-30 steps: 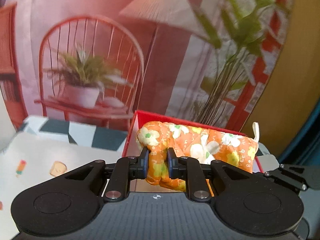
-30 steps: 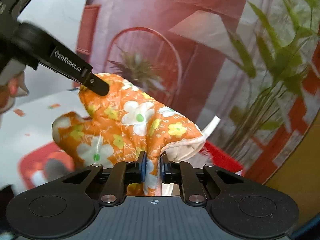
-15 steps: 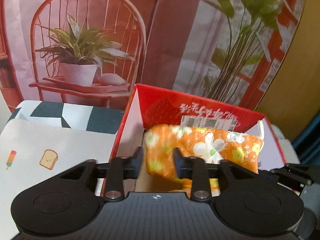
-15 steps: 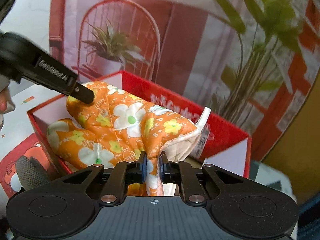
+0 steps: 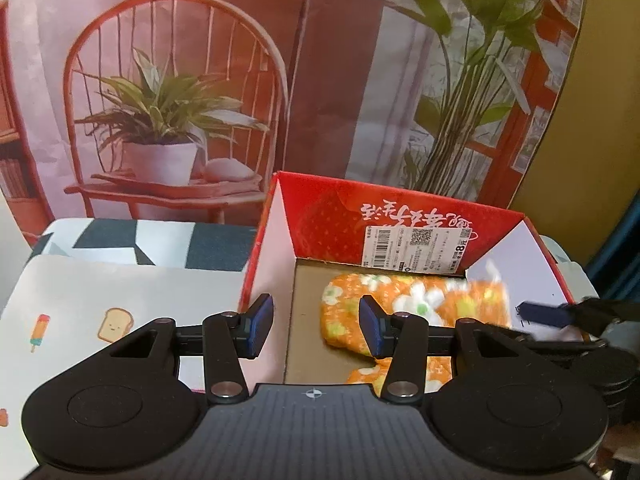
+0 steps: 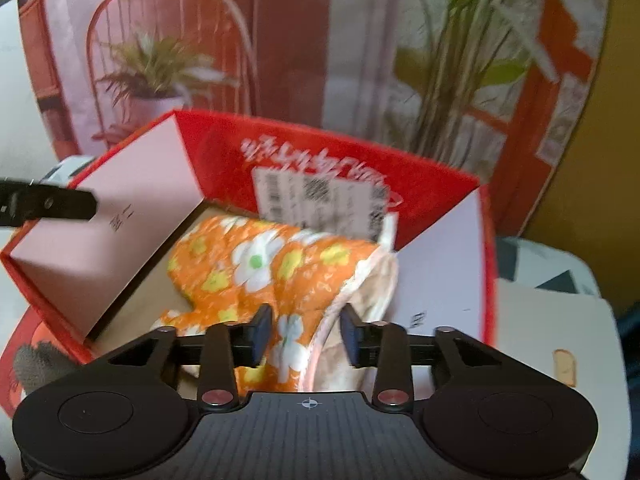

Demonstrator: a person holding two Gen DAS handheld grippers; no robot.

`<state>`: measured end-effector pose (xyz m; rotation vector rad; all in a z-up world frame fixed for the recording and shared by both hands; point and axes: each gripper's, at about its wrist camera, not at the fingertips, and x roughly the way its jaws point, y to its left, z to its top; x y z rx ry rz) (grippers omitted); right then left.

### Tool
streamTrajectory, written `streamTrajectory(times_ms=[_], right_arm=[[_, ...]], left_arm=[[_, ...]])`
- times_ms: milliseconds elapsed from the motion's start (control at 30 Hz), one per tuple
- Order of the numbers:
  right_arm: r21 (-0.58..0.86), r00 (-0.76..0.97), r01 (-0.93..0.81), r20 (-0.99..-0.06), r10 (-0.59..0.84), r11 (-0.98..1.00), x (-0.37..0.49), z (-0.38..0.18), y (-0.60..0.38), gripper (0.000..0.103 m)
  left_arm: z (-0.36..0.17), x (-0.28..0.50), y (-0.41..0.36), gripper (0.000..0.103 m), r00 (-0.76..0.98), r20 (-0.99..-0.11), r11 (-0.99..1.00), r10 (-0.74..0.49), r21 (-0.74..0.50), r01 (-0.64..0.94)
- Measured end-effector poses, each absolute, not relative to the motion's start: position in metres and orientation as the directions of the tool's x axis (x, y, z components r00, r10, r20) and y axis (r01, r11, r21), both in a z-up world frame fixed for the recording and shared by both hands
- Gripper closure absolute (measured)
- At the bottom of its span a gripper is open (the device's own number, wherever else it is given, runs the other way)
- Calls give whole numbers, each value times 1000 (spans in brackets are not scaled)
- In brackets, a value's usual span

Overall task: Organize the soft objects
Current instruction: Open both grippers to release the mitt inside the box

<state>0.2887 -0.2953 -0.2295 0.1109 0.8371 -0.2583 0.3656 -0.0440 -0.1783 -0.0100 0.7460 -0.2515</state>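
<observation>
Red box (image 5: 320, 220), far inner wall: white brush-style Chinese lettering, upside down, not legible to me. Below it a white sticker label (image 5: 416, 250) with a barcode, a QR code and small print; only a large "8" at its right end reads. In the right wrist view the same label (image 6: 320, 196) is blurred. Small dark marks on the box's white side walls, too small to read.
</observation>
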Motion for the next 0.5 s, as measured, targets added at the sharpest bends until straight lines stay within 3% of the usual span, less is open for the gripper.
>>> streamTrajectory(times_ms=[133,500], right_arm=[[13,710,266,-680,-186,964,270,-212,-296,46],[119,852,187,-513,-101,975,193,-174,-263,45]], left_arm=[[-171,352,-34,53,715,-655,968,-245,-122,219],[-156,278,-6,53,741,-624,966,-249,-104,236]])
